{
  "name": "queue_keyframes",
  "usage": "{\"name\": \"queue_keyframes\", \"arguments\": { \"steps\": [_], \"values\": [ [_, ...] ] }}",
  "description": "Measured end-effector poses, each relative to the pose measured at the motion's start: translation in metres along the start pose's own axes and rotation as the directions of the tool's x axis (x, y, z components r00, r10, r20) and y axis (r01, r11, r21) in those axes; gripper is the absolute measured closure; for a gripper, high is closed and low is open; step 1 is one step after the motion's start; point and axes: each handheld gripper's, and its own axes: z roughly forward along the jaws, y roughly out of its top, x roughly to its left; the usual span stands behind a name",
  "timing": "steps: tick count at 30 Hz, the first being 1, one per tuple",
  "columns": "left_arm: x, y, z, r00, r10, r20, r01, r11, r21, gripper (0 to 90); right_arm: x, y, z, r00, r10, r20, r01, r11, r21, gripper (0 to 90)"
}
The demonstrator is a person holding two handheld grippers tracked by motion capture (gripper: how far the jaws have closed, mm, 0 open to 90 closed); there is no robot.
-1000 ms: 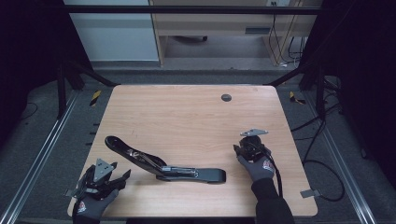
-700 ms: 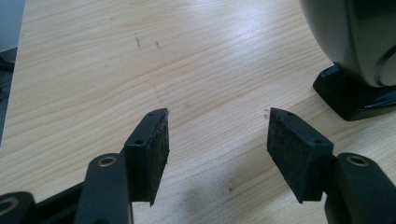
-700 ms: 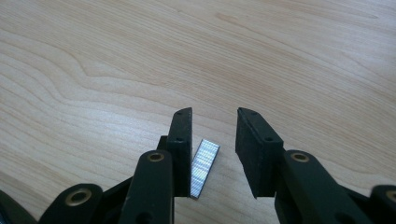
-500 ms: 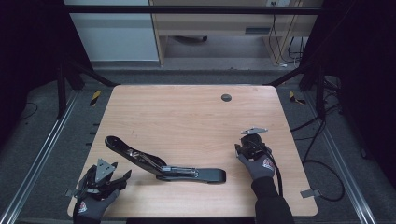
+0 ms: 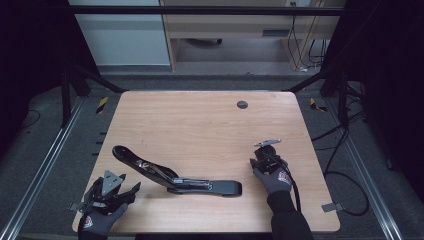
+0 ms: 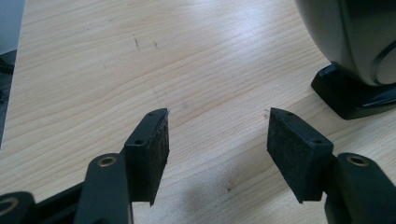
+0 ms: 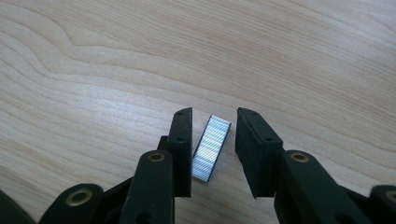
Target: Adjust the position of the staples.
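Okay, so the thing I'm after is a small silvery strip of staples [image 7: 211,148], lying flat on the light wooden table [image 5: 200,130] right between the jaws of my right gripper [image 7: 212,149]. The jaws sit either side of it with a sliver of wood showing on both sides, so nothing is pinched yet. From the high view that gripper [image 5: 263,151] is over toward the right side of the table.

My guess is the strip weighs next to nothing, but it's stiff, thin and slick metal, and it would probably snap apart if squeezed crooked. I'd take it across the long edges, pads square and near the middle.

My left gripper [image 6: 219,147] hangs with its jaws apart over bare wood, holding nothing, just beside the long black stapler [image 5: 175,176], which lies swung open near the front edge.

The tabletop is smooth woodgrain with a few scuffs and a round dark grommet [image 5: 242,104] near the far edge. Beyond it there's grey floor, dark frame legs and a wooden desk [image 5: 225,25] at the back.
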Motion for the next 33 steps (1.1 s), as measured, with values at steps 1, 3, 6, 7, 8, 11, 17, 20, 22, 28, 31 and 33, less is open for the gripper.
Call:
{"name": "queue_keyframes", "arguments": {
  "steps": [1, 3, 6, 7, 8, 11, 17, 20, 22, 28, 31, 33],
  "values": [
    [0.0, 0.0, 0.0, 1.0, 0.0, 0.0, 0.0, 1.0, 0.0, 38.8, 0.0, 0.0, 0.0, 1.0, 0.0, -0.001, 0.0, 1.0, 0.002, 68.0],
    [0.0, 0.0, 0.0, 1.0, -0.002, 0.001, 0.002, 1.0, 0.001, 38.8, 0.0, 0.0, 0.001, 1.0, 0.0, -0.005, 0.0, 1.0, 0.003, 68.7],
    [0.0, 0.0, 0.0, 1.0, -0.003, 0.0, 0.003, 1.0, -0.001, 38.8, -0.001, 0.0, 0.002, 1.0, 0.002, -0.002, -0.002, 1.0, 0.009, 71.0],
    [0.0, 0.0, 0.0, 1.0, -0.003, 0.0, 0.003, 1.0, -0.001, 38.7, -0.001, 0.0, 0.002, 1.0, 0.002, -0.003, -0.002, 1.0, 0.011, 72.0],
    [0.0, 0.0, 0.0, 1.0, -0.001, 0.001, 0.001, 1.0, 0.001, 38.8, -0.001, 0.0, 0.001, 0.9999, 0.01, -0.007, -0.01, 1.0, 0.014, 72.8],
    [0.0, 0.0, 0.0, 1.0, -0.001, 0.0, 0.001, 1.0, 0.001, 38.8, -0.001, 0.0, 0.001, 1.0, 0.003, -0.006, -0.003, 1.0, 0.015, 75.9],
    [0.0, 0.0, 0.0, 1.0, 0.0, 0.001, 0.0, 1.0, 0.001, 38.8, -0.001, 0.0, 0.001, 1.0, 0.002, -0.008, -0.002, 1.0, 0.021, 78.2],
    [0.0, 0.0, 0.0, 1.0, -0.001, 0.0, 0.001, 1.0, 0.001, 38.8, -0.002, 0.0, -0.003, 0.9999, -0.011, -0.008, 0.011, 1.0, 0.014, 78.3],
    [0.0, 0.0, 0.0, 1.0, -0.001, 0.0, 0.001, 1.0, 0.001, 38.8, -0.004, 0.0, -0.008, 0.9996, -0.02, -0.02, 0.02, 1.0, 0.004, 78.3],
    [-0.001, 0.0, 0.0, 1.0, -0.001, 0.0, 0.001, 1.0, 0.001, 38.8, -0.01, -0.009, -0.024, 0.9971, -0.061, -0.046, 0.061, 0.998, -0.018, 78.4],
    [-0.001, 0.0, 0.0, 1.0, 0.0, -0.001, 0.0, 1.0, 0.002, 38.8, -0.011, -0.018, -0.032, 0.9934, -0.093, -0.067, 0.091, 0.996, -0.02, 78.4],
    [-0.001, 0.0, 0.0, 1.0, 0.001, -0.002, -0.001, 1.0, 0.001, 38.8, -0.012, -0.024, -0.036, 0.9905, -0.11, -0.083, 0.109, 0.994, -0.02, 78.4]
  ]
}}
